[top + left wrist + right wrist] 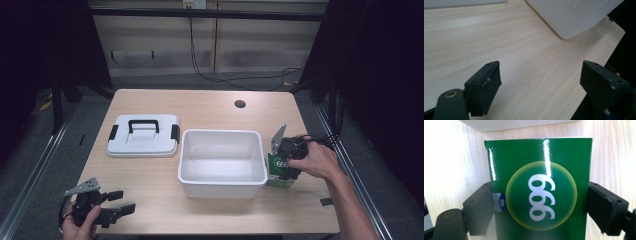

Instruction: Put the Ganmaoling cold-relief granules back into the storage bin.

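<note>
A green box (276,164) with a yellow-green circle and white "999" lettering lies on the wooden table (150,185), just right of the white bin (222,134). My right gripper (286,171) comes down on it from above, held by a hand. In the right gripper view the green box (541,195) sits between the two black jaws, both pressed against its sides, so my right gripper (540,202) is shut on it. My left gripper (124,201) rests at the table's front left corner, open, with nothing between its jaws. Under my left gripper (540,82) lies bare wood.
The white bin is open-topped and looks empty; its corner (574,17) lies ahead of the left jaws. Its white lid (144,135) with a black handle and clips lies flat to the bin's left. A cable hole (240,104) is at the back.
</note>
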